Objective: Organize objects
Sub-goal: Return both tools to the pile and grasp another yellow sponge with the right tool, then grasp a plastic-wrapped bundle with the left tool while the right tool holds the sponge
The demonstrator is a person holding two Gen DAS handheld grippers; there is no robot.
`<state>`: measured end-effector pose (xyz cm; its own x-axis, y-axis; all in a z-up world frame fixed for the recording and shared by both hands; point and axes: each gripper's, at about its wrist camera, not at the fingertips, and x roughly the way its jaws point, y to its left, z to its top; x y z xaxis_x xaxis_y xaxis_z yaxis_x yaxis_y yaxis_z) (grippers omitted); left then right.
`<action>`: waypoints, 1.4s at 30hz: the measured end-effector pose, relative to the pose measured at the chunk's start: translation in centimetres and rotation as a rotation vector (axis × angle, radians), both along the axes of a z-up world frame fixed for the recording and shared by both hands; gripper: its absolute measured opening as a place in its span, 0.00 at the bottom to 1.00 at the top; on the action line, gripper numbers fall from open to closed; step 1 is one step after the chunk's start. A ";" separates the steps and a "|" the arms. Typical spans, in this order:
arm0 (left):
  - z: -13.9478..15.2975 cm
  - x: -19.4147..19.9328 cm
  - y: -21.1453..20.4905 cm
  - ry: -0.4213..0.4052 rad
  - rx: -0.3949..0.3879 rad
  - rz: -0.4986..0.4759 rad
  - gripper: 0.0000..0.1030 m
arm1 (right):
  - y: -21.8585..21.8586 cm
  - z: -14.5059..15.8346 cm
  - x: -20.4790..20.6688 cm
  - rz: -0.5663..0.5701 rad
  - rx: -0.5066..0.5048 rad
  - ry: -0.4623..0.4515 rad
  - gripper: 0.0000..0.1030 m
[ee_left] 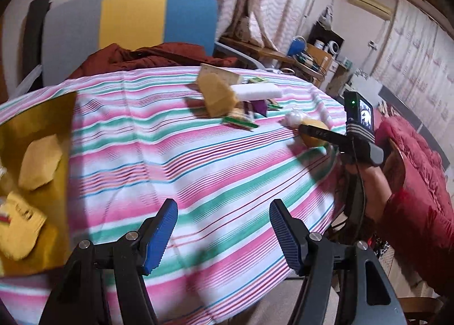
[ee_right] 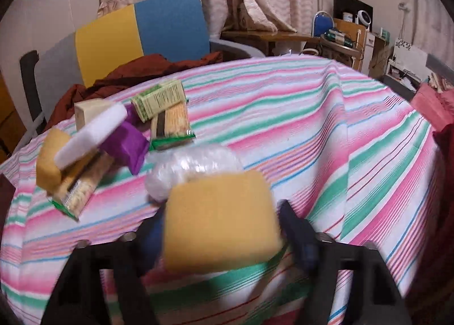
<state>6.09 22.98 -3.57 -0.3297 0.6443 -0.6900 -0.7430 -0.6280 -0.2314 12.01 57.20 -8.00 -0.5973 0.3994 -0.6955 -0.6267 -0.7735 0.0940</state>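
Far to the left of the pile sits your gold tray [ee_left: 42, 115], with yellow sponges [ee_left: 39, 164] already lying in it, so it reads as the place where sponges are being gathered. Your left gripper [ee_left: 222, 235] hangs over bare striped cloth [ee_left: 198, 169] between tray and pile, jaws spread wide with nothing between them, probably kept free for the next pick.

The pile [ee_right: 113, 137] is your landmark: a sponge leaning on its end, a white foam block [ee_right: 90, 132] propped across it, a purple packet [ee_right: 124, 143], two green-edged cracker packs and a green box [ee_right: 159, 99] at its back. Things lean on one another there, so pulling one out may tip the rest.

Just right of the pile and nearer to you, a clear plastic bag [ee_right: 195, 166] lies on the cloth. In front of it your right gripper [ee_right: 224, 228] has its jaws clenched on a yellow sponge [ee_right: 221, 222], gripped by its two sides and seemingly lifted clear of the cloth; the blur hides whether its lower edge touches. Held flat like that it should travel steadily toward the tray, which is where it likely belongs, passing in front of the pile rather than over it
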 end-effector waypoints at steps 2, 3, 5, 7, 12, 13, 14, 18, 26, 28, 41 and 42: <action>0.1 -0.1 1.6 0.001 -0.006 -0.030 0.66 | -0.5 0.0 0.5 -0.002 0.029 0.029 0.61; 0.1 -0.1 2.3 0.001 -0.008 -0.045 0.66 | -0.8 0.1 0.8 -0.013 0.055 0.044 0.61; 0.2 -0.4 4.3 -0.006 -0.010 -0.075 0.66 | -0.9 0.2 1.3 -0.073 0.092 0.056 0.61; 0.2 -0.8 6.6 -0.017 -0.007 -0.107 0.66 | -0.2 0.1 2.3 -0.145 0.068 0.093 0.60; -0.1 -1.9 12.9 -0.032 -0.015 -0.174 0.66 | 0.0 -0.3 3.1 -0.183 0.044 0.143 0.60; -0.3 -2.4 14.7 -0.048 -0.010 -0.186 0.66 | -0.1 -0.3 3.1 -0.181 0.048 0.145 0.60; -0.5 -2.7 16.1 -0.053 -0.009 -0.192 0.66 | -0.1 -0.3 3.2 -0.181 0.048 0.152 0.60; -1.3 -4.2 20.7 -0.119 0.017 -0.212 0.66 | 0.0 -0.5 3.8 -0.210 0.040 0.179 0.60; -2.6 -6.7 28.2 -0.277 0.003 -0.186 0.66 | 0.2 -0.8 4.1 -0.224 0.043 0.194 0.60; -2.7 -6.6 29.7 -0.276 -0.005 -0.194 0.66 | 0.2 -0.8 4.1 -0.224 0.043 0.196 0.60; -4.9 -8.6 30.2 -0.234 0.022 -0.206 0.49 | 0.5 -0.8 4.1 -0.223 0.042 0.198 0.60; -4.9 -8.5 29.9 -0.220 0.025 -0.214 0.48 | 0.5 -0.8 4.1 -0.223 0.042 0.199 0.60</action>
